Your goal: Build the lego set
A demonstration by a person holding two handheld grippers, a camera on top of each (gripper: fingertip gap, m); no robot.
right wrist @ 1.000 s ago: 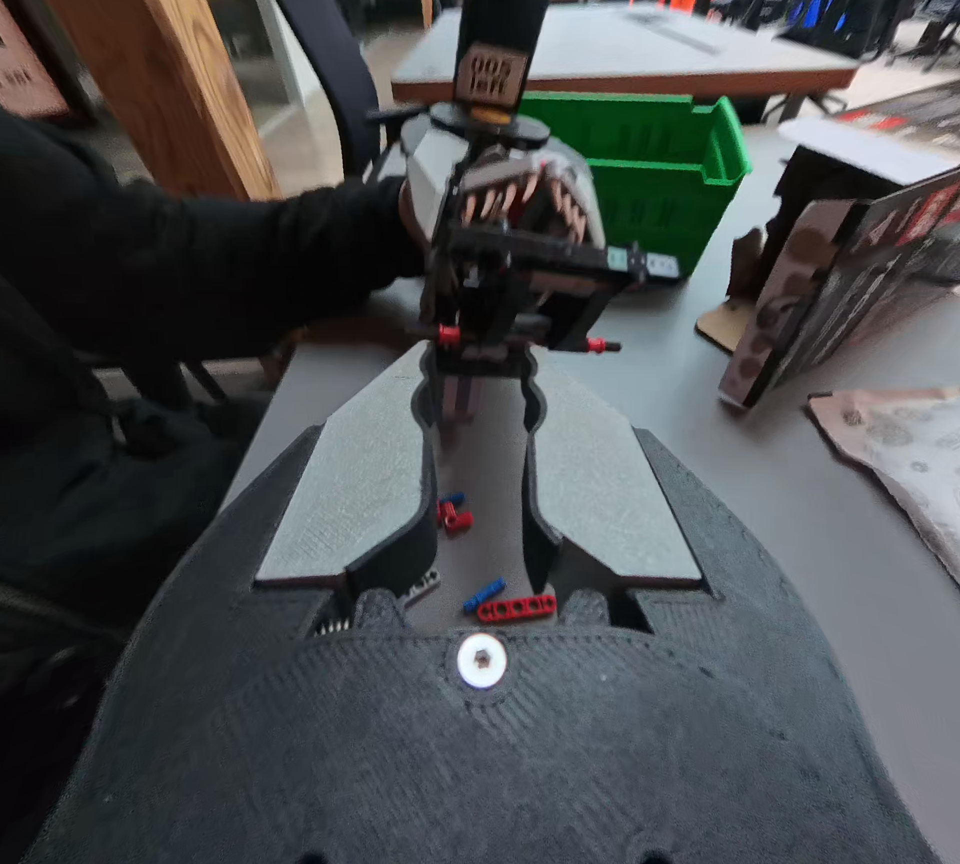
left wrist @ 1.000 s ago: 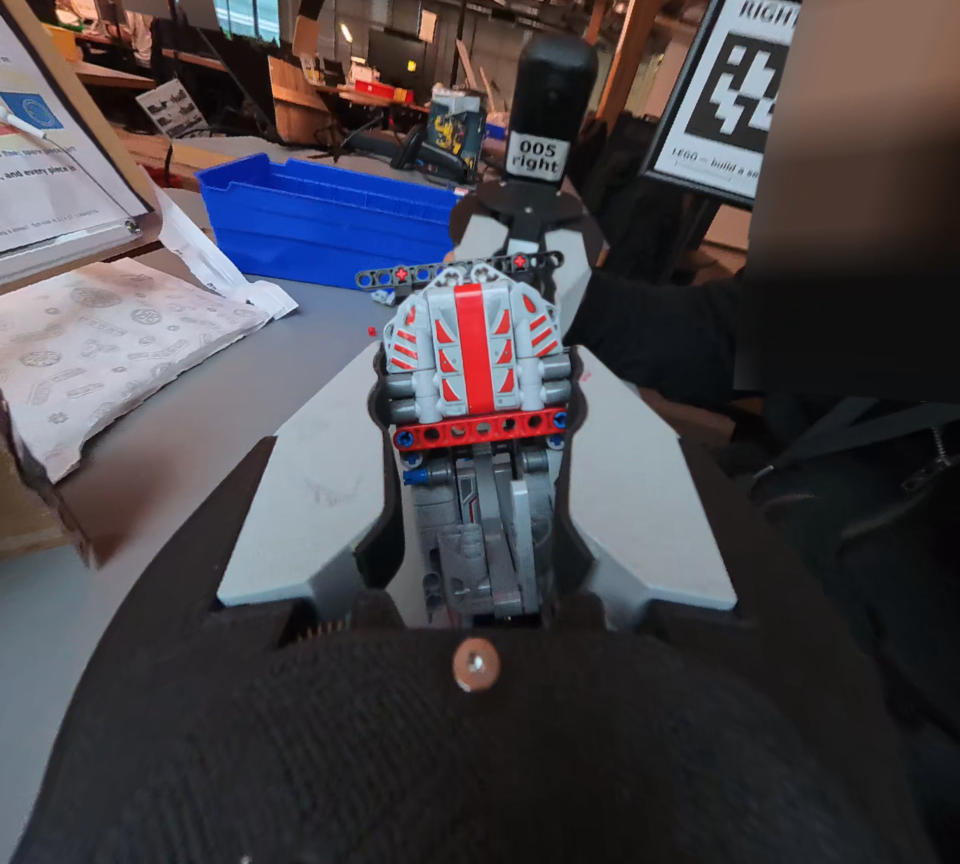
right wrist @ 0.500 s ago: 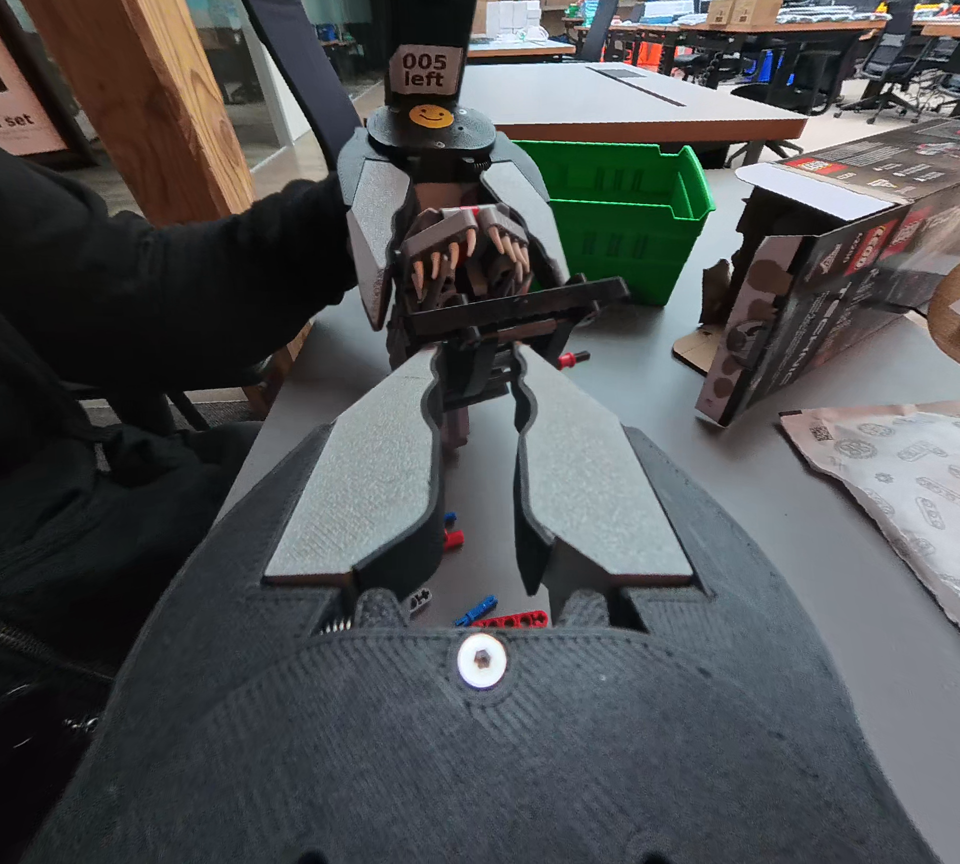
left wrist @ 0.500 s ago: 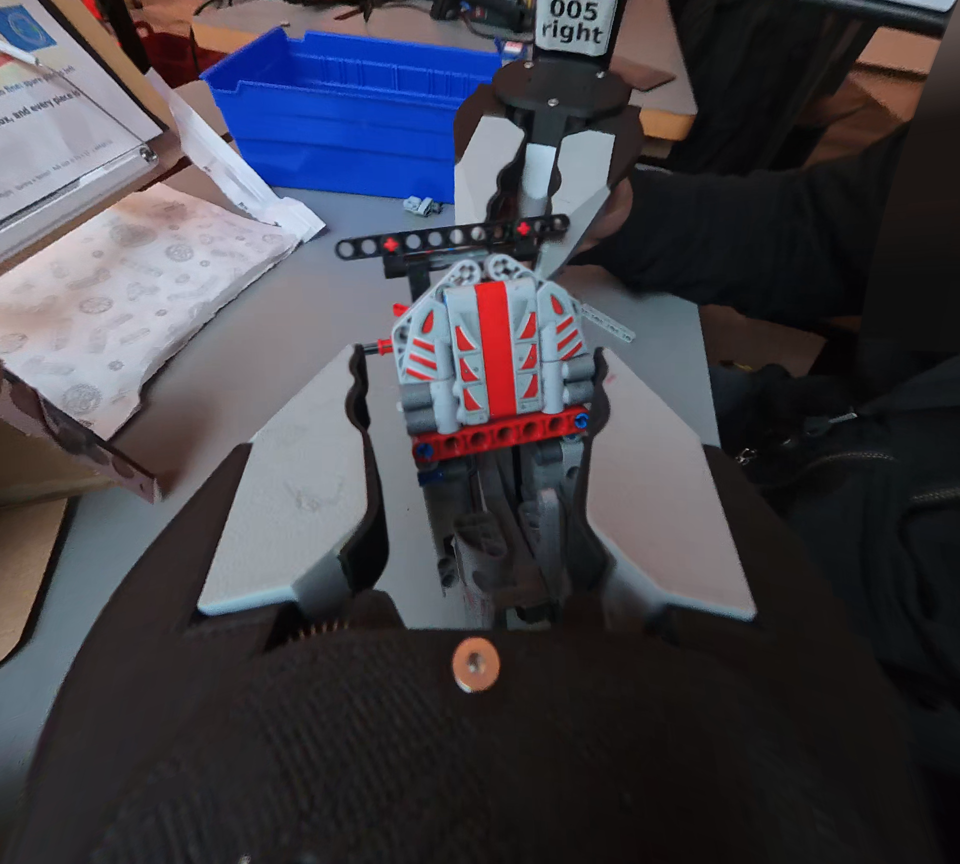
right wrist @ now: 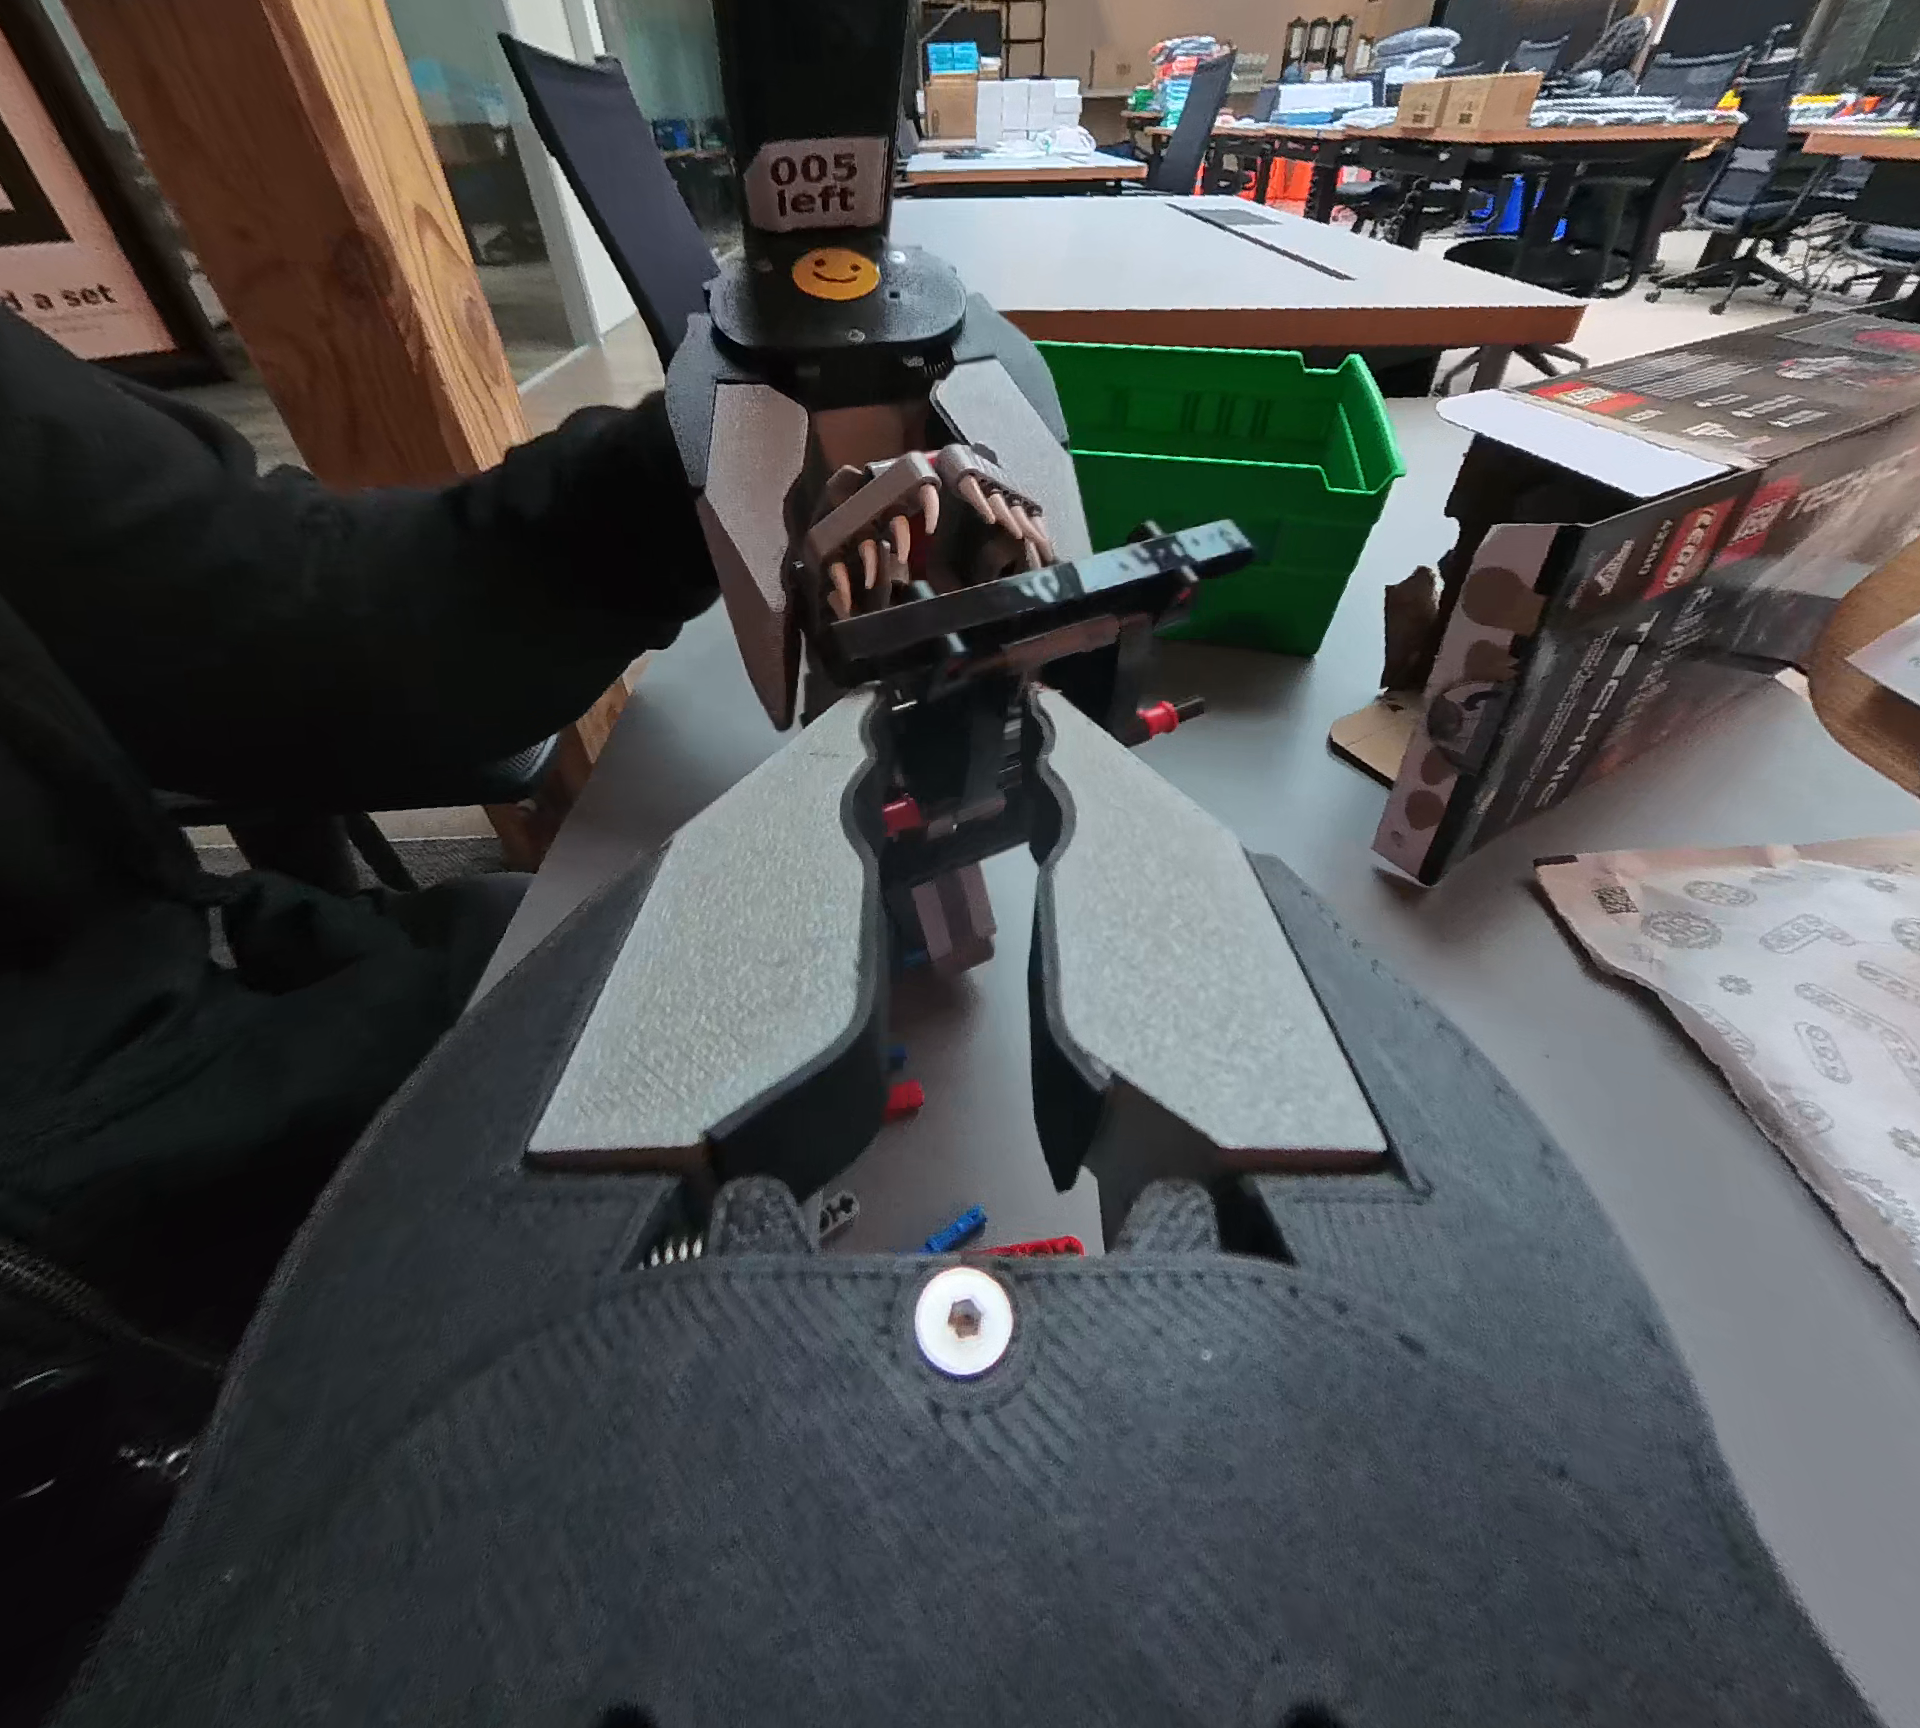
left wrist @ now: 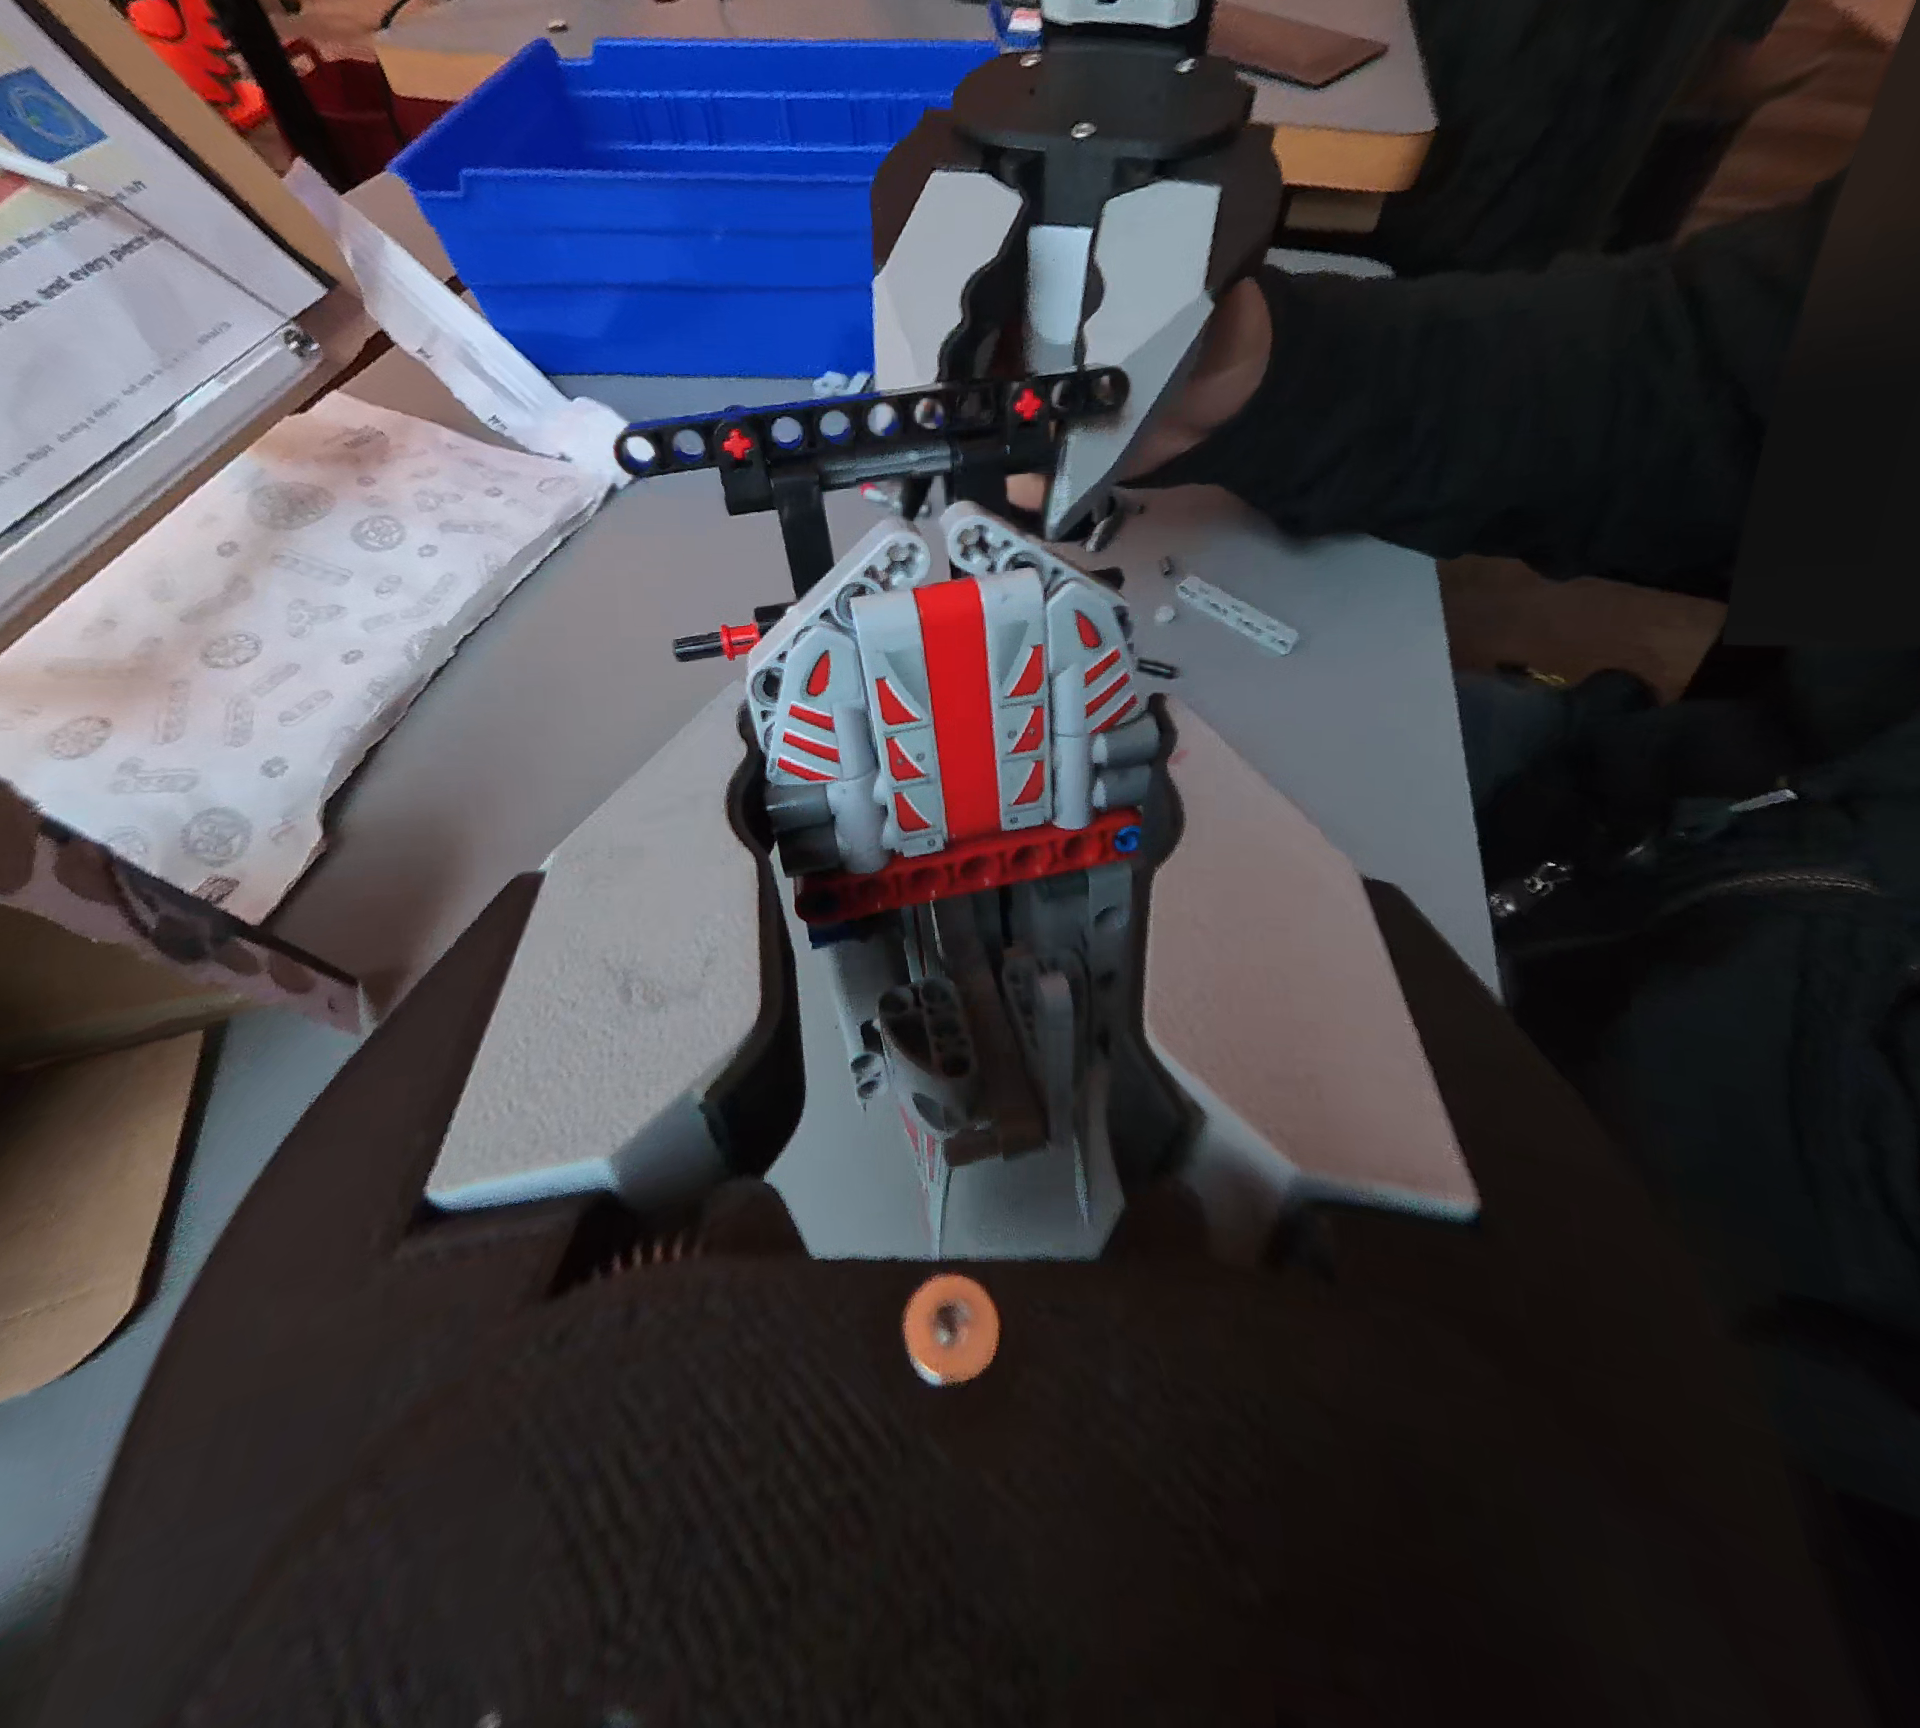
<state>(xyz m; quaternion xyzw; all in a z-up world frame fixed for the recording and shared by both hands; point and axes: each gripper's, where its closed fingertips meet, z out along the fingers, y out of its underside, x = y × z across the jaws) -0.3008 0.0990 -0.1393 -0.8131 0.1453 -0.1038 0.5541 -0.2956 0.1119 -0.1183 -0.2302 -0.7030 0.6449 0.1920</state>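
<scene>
A grey and red Lego model (left wrist: 951, 722) with a black holed beam (left wrist: 873, 426) across its far end is held above the grey table (left wrist: 499, 743). My left gripper (left wrist: 956, 728) is shut on the model's grey and red body. My right gripper (right wrist: 954, 712) is shut on the model's black frame (right wrist: 945, 774) from the opposite side. In the right wrist view the black beam (right wrist: 1039, 598) sits tilted, with the model's claw-like parts (right wrist: 894, 525) behind it. The right gripper (left wrist: 997, 431) faces me in the left wrist view, and the left gripper (right wrist: 935, 598) faces me in the right wrist view.
A blue bin (left wrist: 675, 224) stands behind the model, a green bin (right wrist: 1216, 494) on the other side. An open Lego box (right wrist: 1662, 587), paper bags (left wrist: 260, 618), an instruction stand (left wrist: 104, 276), a loose grey beam (left wrist: 1236, 613) and small red and blue pins (right wrist: 956, 1226) are on the table. Only a small space, under 4 cm, lies between the two pairs of fingers.
The model and both grippers have tipped and shifted, bringing more of the table into the left wrist view. My left gripper's fingers have closed in on the model's sides. The black beam now sits tilted.
</scene>
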